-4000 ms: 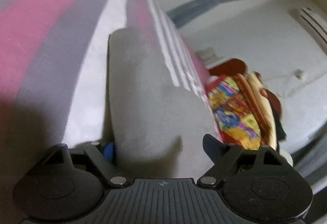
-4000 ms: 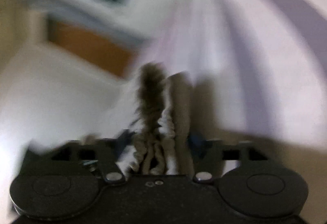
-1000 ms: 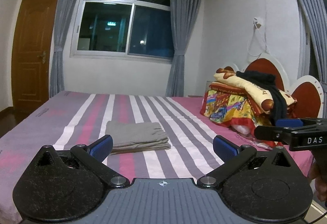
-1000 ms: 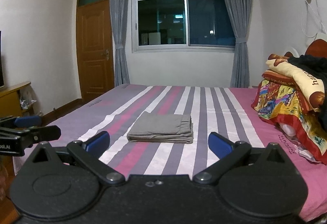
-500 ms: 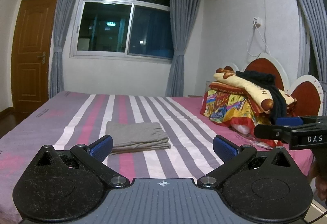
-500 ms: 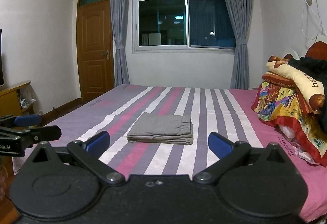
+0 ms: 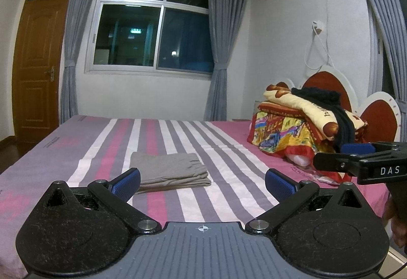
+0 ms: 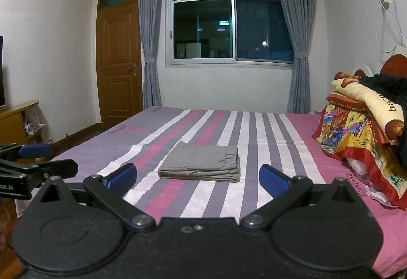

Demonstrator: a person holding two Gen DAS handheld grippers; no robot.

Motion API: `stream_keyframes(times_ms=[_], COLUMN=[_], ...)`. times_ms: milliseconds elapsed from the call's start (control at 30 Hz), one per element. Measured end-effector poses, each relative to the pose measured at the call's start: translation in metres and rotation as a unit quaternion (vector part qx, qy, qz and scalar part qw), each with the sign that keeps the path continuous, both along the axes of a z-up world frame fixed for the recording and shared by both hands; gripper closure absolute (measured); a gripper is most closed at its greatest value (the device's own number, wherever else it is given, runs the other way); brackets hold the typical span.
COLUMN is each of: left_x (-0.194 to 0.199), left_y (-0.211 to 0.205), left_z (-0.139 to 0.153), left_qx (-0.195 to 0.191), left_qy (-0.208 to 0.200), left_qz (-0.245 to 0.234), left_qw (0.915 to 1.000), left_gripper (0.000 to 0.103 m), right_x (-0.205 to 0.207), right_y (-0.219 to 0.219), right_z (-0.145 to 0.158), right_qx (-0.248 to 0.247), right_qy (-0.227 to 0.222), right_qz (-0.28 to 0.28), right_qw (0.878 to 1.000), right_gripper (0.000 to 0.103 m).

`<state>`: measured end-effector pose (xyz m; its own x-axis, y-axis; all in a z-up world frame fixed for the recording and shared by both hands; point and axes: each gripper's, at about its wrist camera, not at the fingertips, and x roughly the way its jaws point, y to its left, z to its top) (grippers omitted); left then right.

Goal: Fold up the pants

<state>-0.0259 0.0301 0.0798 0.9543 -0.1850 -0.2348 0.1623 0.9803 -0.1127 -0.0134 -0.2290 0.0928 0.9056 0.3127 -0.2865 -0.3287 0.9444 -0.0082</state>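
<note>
The grey pants (image 7: 170, 168) lie folded in a flat rectangle on the striped bed (image 7: 216, 151); they also show in the right wrist view (image 8: 202, 163). My left gripper (image 7: 202, 181) is open and empty, held back from the bed's near edge. My right gripper (image 8: 198, 178) is open and empty, also back from the bed. Each gripper shows at the edge of the other's view: the right one at the right edge of the left wrist view (image 7: 356, 159), the left one at the left edge of the right wrist view (image 8: 33, 164).
A pile of colourful bedding with a black garment (image 7: 305, 123) sits at the headboard (image 7: 376, 118) on the right. A wooden door (image 8: 118, 70) and a low cabinet (image 8: 15, 121) stand left. A window with grey curtains (image 8: 229, 16) is behind the bed.
Four seconds ago both grippers were close over the pants, the right one shut on the cloth. Now both are open, empty and pulled back. In the last second almost nothing has moved.
</note>
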Motion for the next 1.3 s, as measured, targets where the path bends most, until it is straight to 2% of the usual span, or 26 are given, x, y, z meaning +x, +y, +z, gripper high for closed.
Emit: stream_keyframes(times_ms=[1133, 1300], left_x=[-0.0016, -0.0018], left_y=[0.0021, 0.0043], left_z=[-0.0006, -0.0025], left_qx=[-0.002, 0.012], left_qy=[-0.006, -0.012], left_qz=[0.002, 0.004], left_qw=[1.0, 0.9998], left_gripper=[0.0, 0.0], right_x=[-0.0015, -0.002], right_y=[0.0011, 0.001], right_z=[0.0003, 0.0005], right_qx=[-0.001, -0.001], right_qy=[-0.001, -0.001], right_qz=[-0.001, -0.001], right_qw=[1.0, 1.0], right_gripper=[0.0, 0.0])
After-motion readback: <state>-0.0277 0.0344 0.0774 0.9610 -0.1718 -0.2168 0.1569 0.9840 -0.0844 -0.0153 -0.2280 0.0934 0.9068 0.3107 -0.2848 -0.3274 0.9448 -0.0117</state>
